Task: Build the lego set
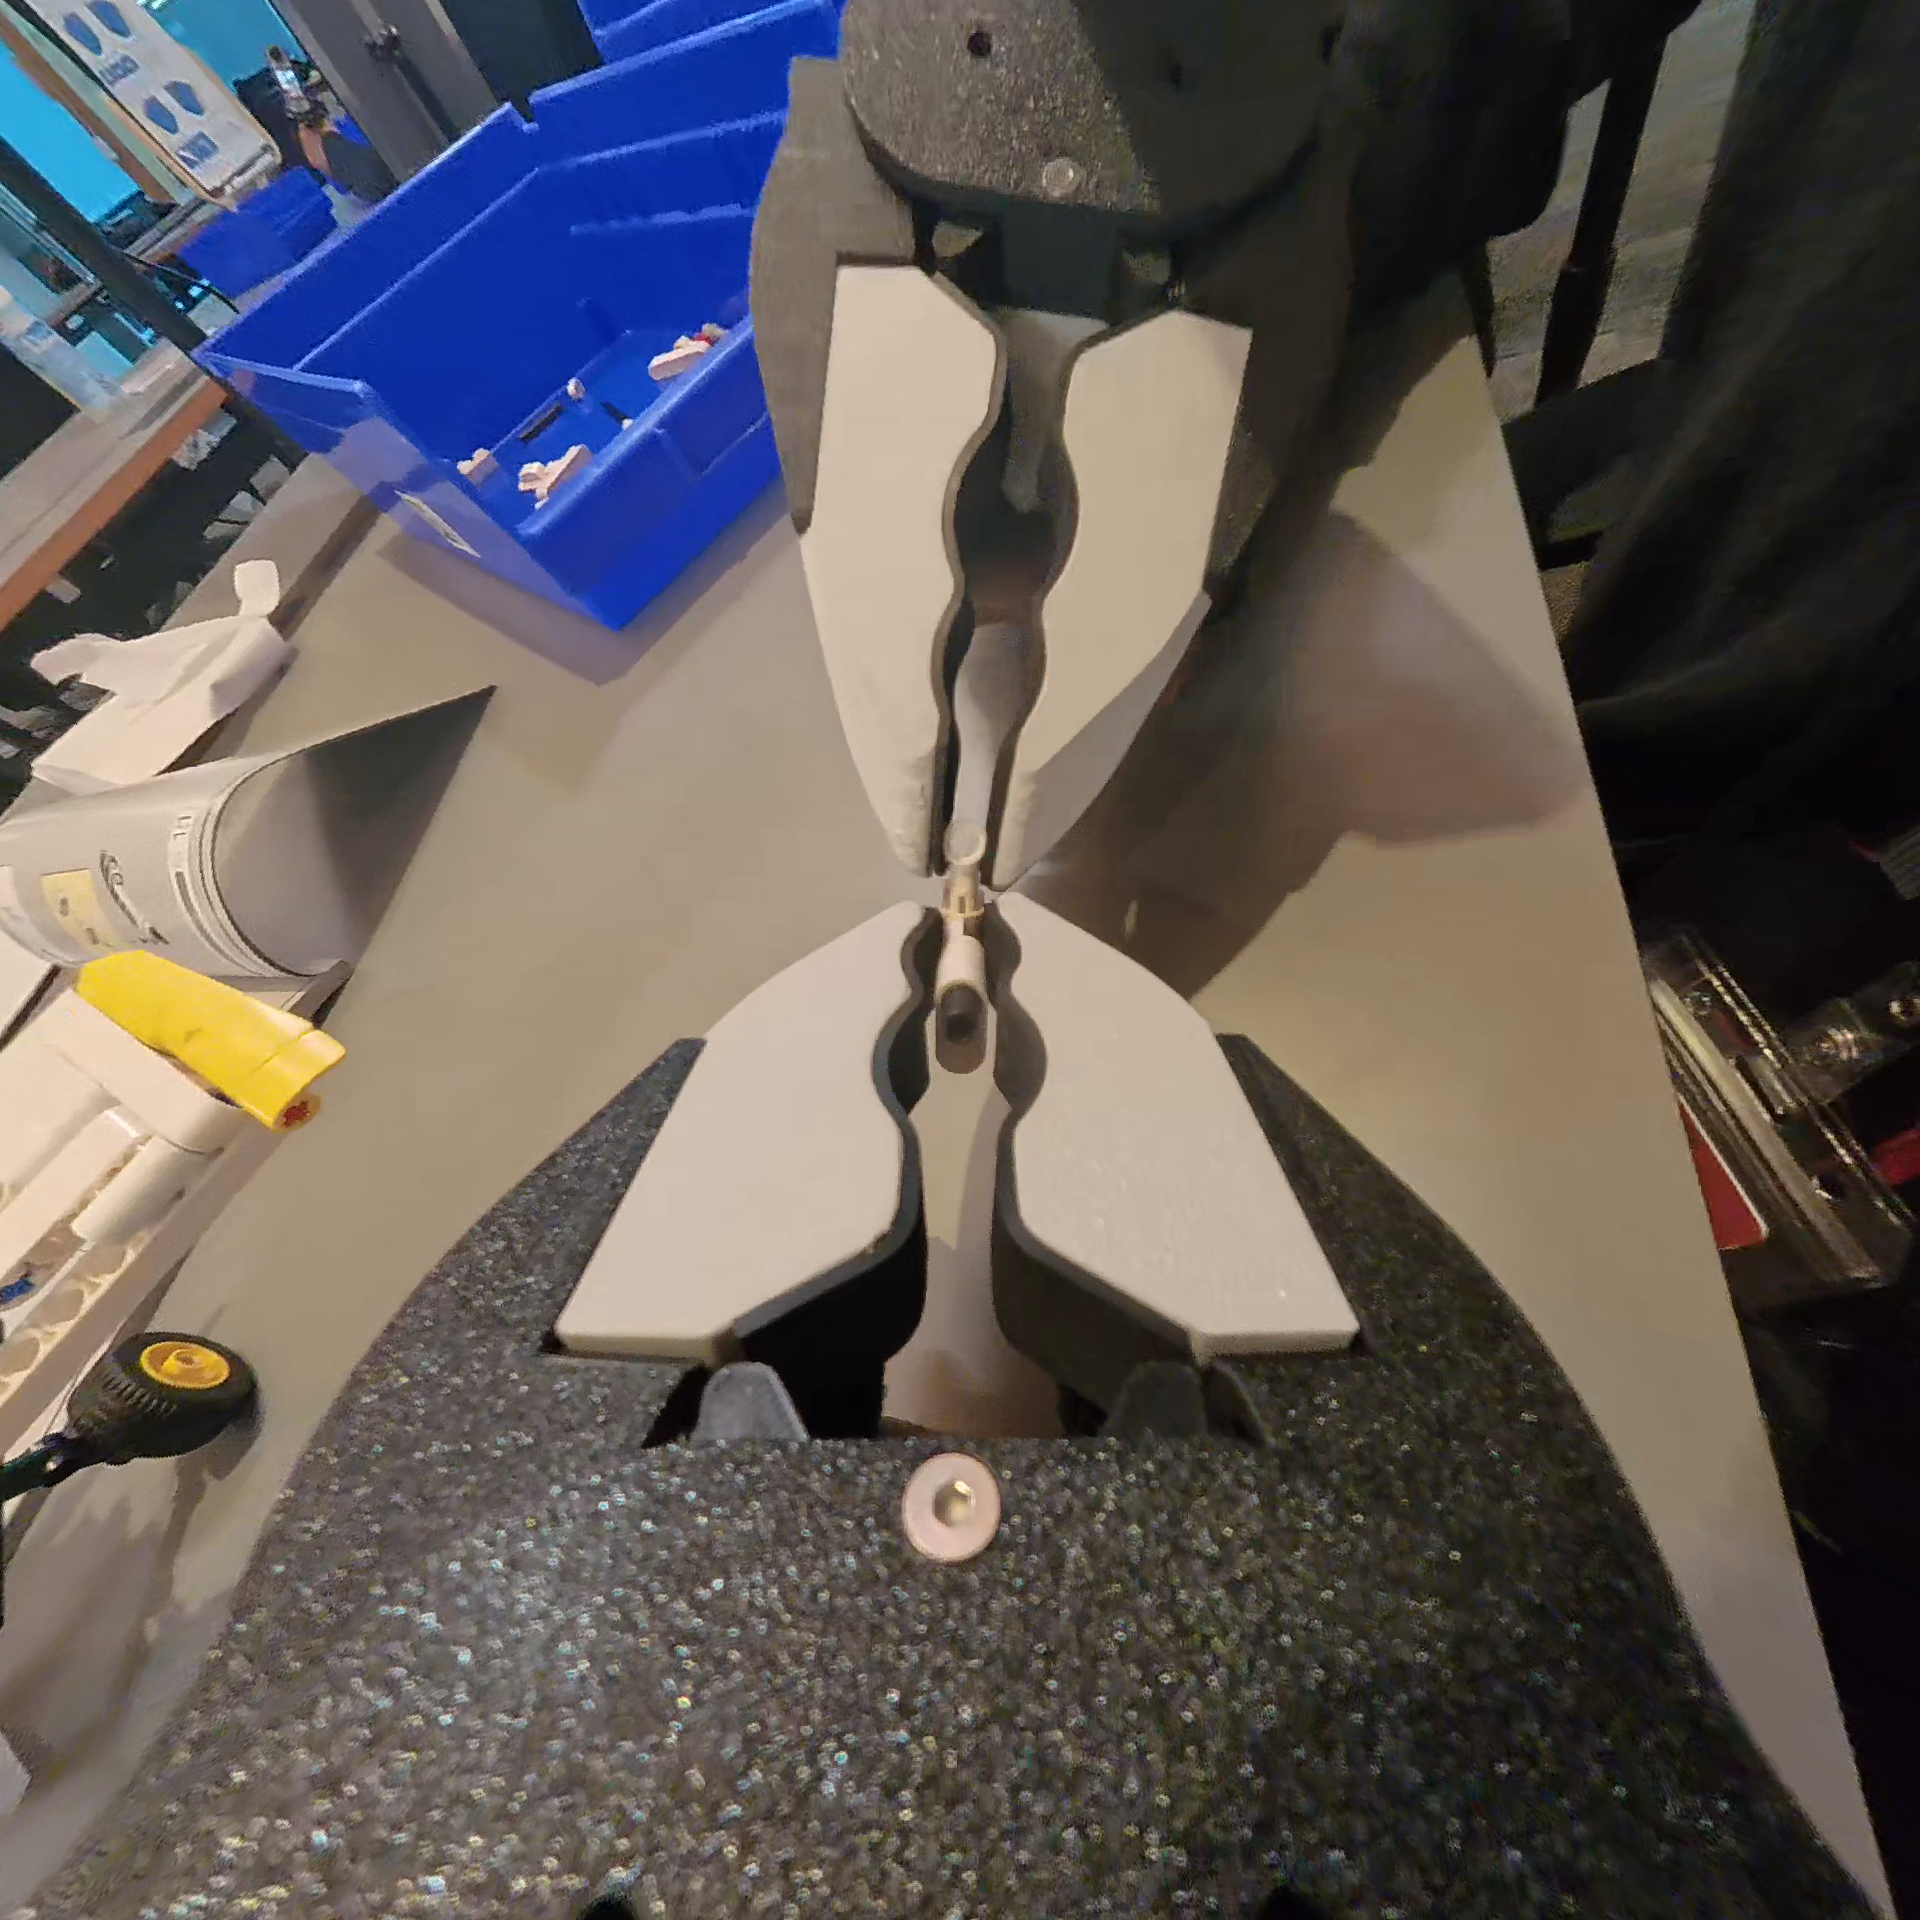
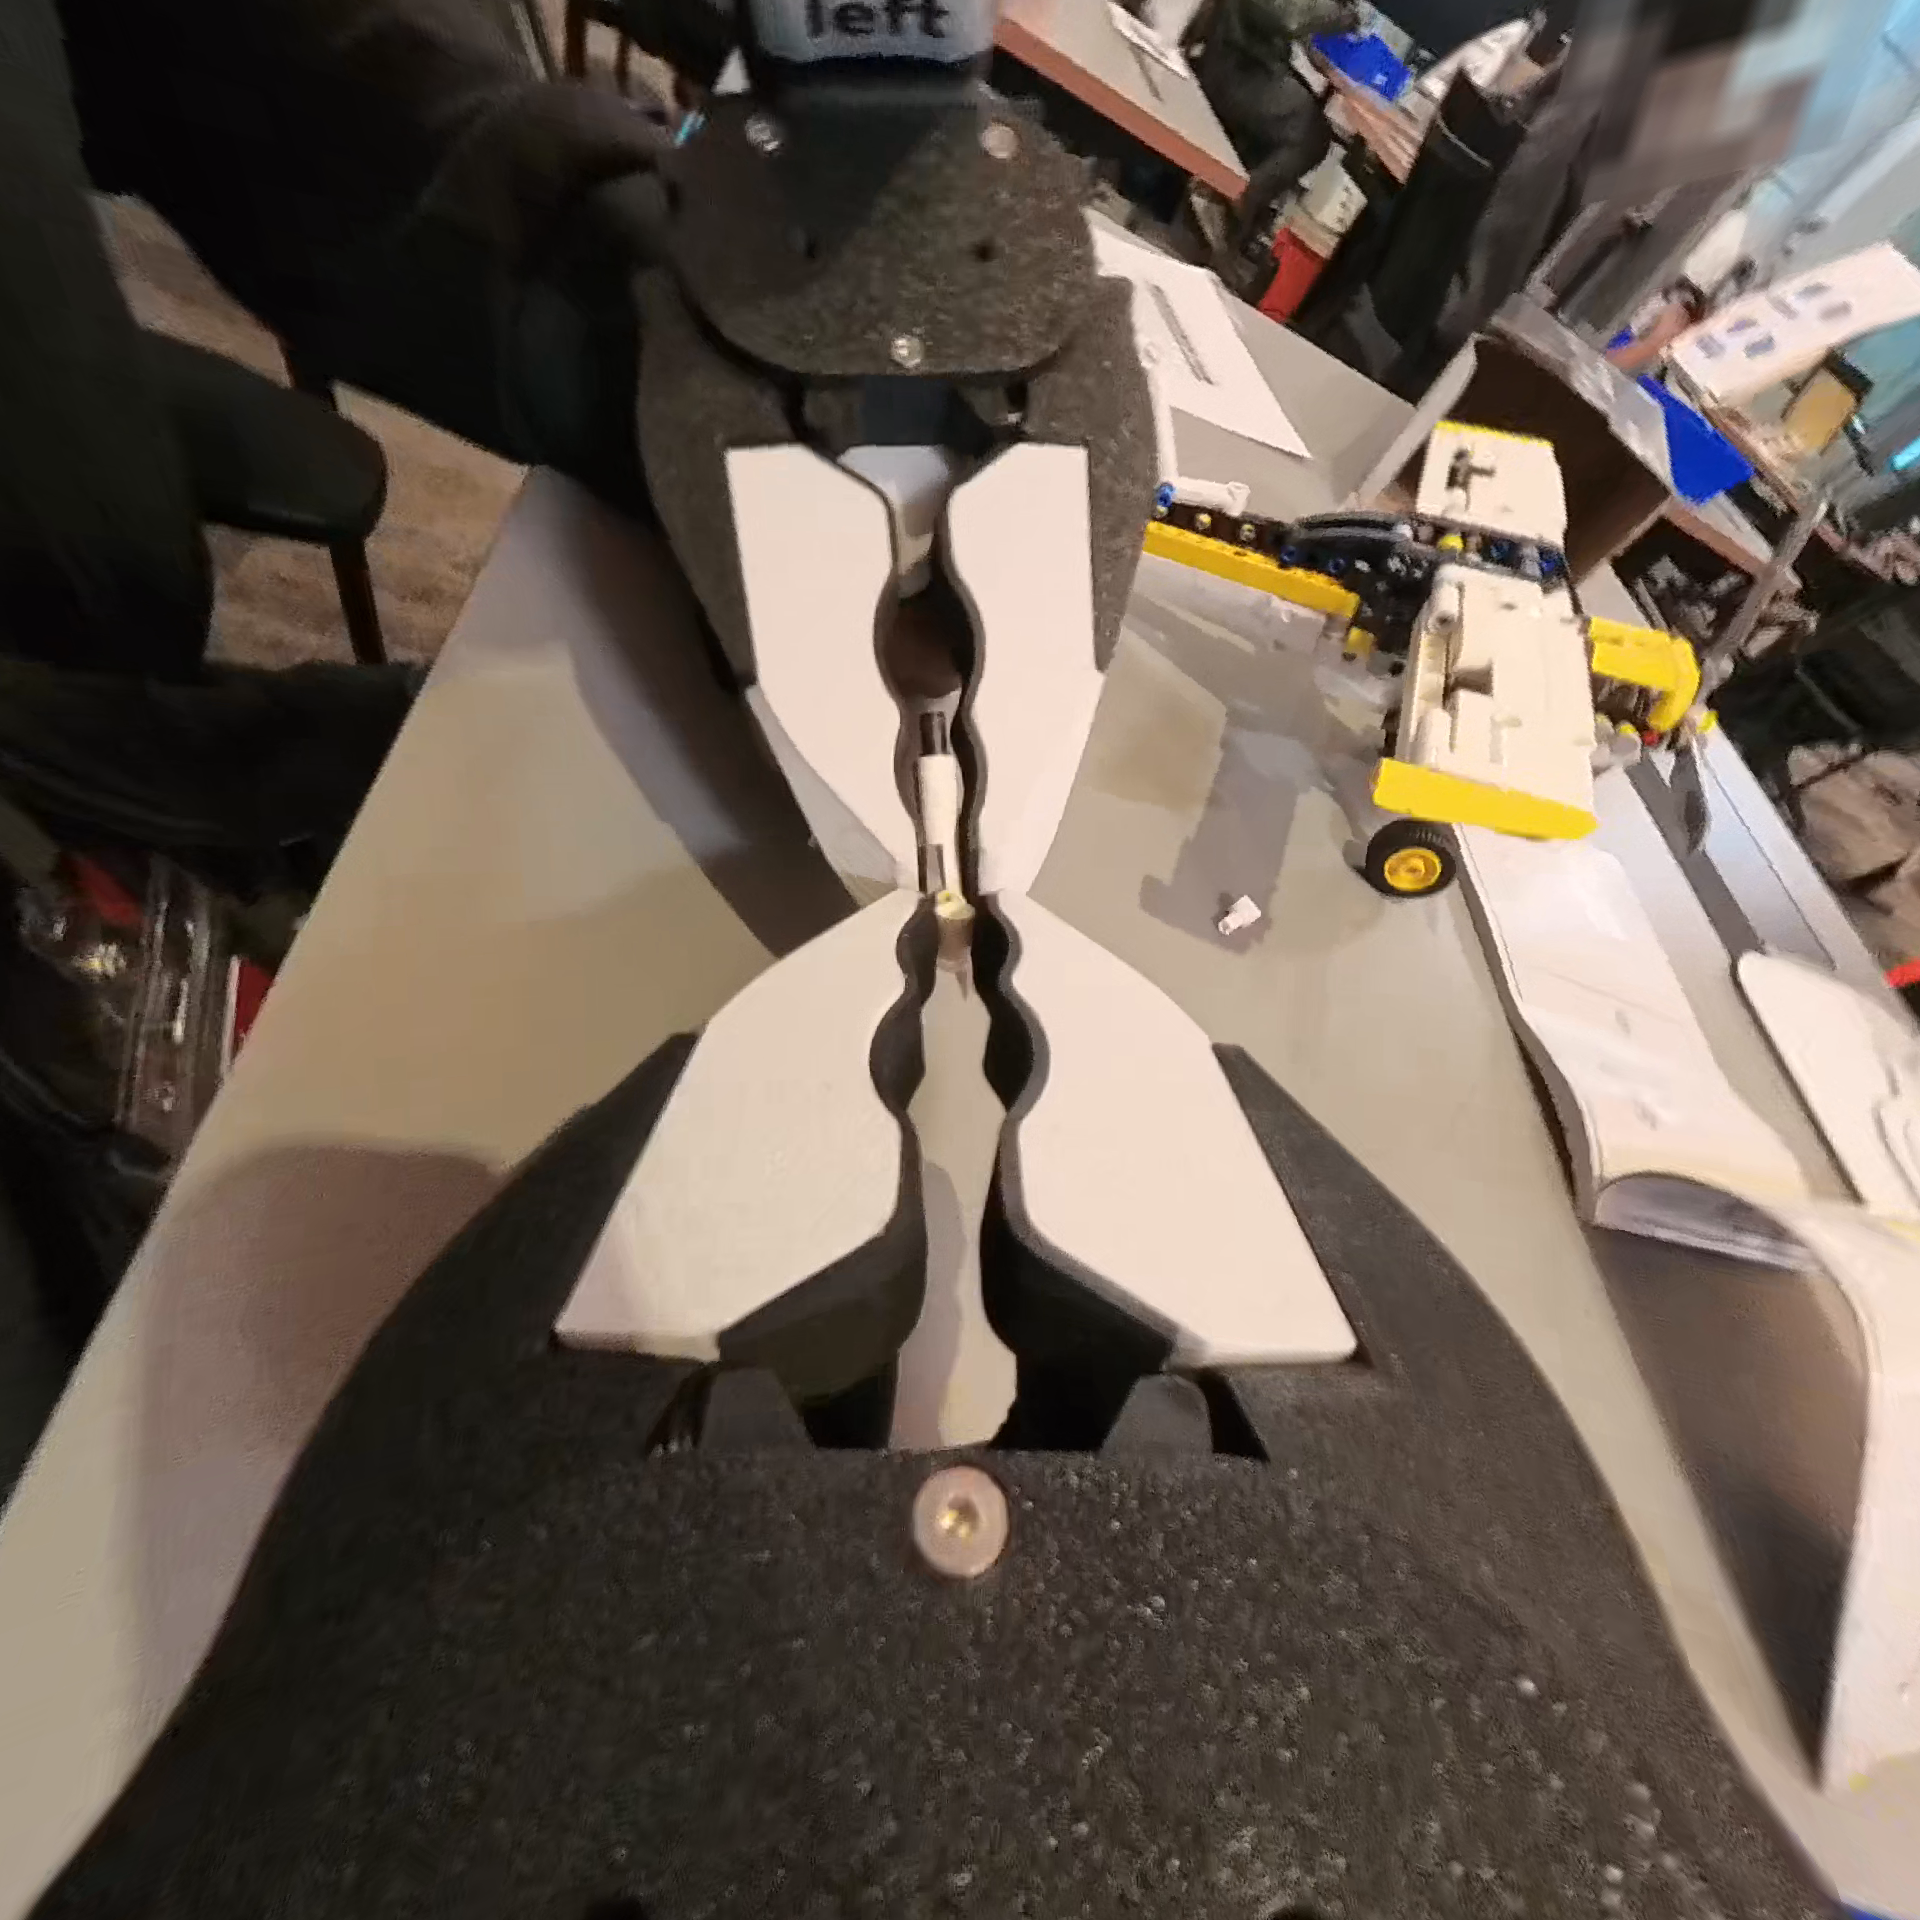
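Left wrist view: the left claw (image 1: 961, 914) fills the 6 o'clock half, its jaws narrow and its pale fingertips (image 1: 831, 997) pressed on a small white sleeve (image 1: 957, 961) threaded on a dark axle (image 1: 954, 1029). Straight ahead at 12 o'clock the right claw (image 1: 964, 862) faces it tip to tip, also narrow, gripping a light grey pin (image 1: 977, 769). A small cream connector (image 1: 963, 896) bridges the two pieces right where the tips meet, well above the desk (image 1: 644, 790).

At 9 o'clock lie a grey cylinder (image 1: 135, 894) and a yellow part (image 1: 208, 1023); at 8 o'clock a black wheel with yellow hub (image 1: 171, 1377). Further off at 10 to 11 o'clock stands a blue bin (image 1: 499, 343) with small pale pieces inside.

In the right wrist view, the right claw (image 2: 951, 914) holds its piece at the very tip, and the left claw (image 2: 940, 883) opposite shows the sleeve (image 2: 932, 800) between its fingers. At 3 o'clock a loose white connector (image 2: 1238, 916) lies on the desk, with a white and yellow brick model (image 2: 1475, 665) beyond it at 2 o'clock and an open booklet (image 2: 1642, 1049) beside it.

My judgement: joining such thin pieces goes best with both axes kept on one line, pushing straight and gently, without twisting, since both grips are shallow and either piece could pivot or slip out.
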Tool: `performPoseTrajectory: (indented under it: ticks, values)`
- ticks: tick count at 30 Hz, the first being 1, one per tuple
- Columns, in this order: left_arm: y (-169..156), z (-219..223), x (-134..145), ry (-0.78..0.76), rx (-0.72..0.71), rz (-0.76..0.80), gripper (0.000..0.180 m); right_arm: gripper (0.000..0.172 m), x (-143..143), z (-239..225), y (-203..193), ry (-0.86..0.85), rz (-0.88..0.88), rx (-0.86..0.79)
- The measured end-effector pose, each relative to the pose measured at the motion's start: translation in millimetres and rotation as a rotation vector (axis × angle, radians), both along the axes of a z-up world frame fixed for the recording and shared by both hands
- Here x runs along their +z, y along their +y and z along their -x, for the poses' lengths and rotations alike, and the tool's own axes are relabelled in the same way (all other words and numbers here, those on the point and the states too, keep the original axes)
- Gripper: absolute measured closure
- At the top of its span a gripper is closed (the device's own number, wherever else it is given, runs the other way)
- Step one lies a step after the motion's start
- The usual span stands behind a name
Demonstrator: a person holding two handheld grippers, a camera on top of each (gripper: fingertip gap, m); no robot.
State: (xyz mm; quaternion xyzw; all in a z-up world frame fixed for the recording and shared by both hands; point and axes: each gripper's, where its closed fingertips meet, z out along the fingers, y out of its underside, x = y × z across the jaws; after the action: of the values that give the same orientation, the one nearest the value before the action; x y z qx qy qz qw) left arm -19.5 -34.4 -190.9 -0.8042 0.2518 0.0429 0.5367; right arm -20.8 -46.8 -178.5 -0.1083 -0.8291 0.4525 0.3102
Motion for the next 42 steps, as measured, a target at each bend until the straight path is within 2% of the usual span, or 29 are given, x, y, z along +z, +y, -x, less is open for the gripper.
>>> performPoseTrajectory:
  ticks: [3,6,17,19,26,31,42]
  values:
    - [0,0,-2,0.015,0.005,0.007,0.174,0.165,-1,0,-2,0.062,-0.105,0.071]
    - [1,4,-1,0.016,0.027,0.001,0.174,0.165,0,3,-1,0.102,-0.156,0.071]
    - [1,7,-3,0.161,0.068,-0.037,0.175,0.165,-6,4,2,-0.110,0.074,-0.120]
    - [1,5,-2,0.155,0.052,-0.042,0.175,0.165,-5,3,1,-0.120,0.085,-0.097]
    - [-2,-2,-9,0.179,-0.016,-0.011,0.175,0.165,-12,-4,-4,-0.048,-0.045,0.107]
    - [-2,0,-10,0.167,-0.009,-0.001,0.175,0.165,-12,-2,-4,-0.066,-0.047,0.132]
    - [1,2,-3,0.062,-0.001,-0.014,0.173,0.165,-2,2,-2,-0.096,0.065,0.111]
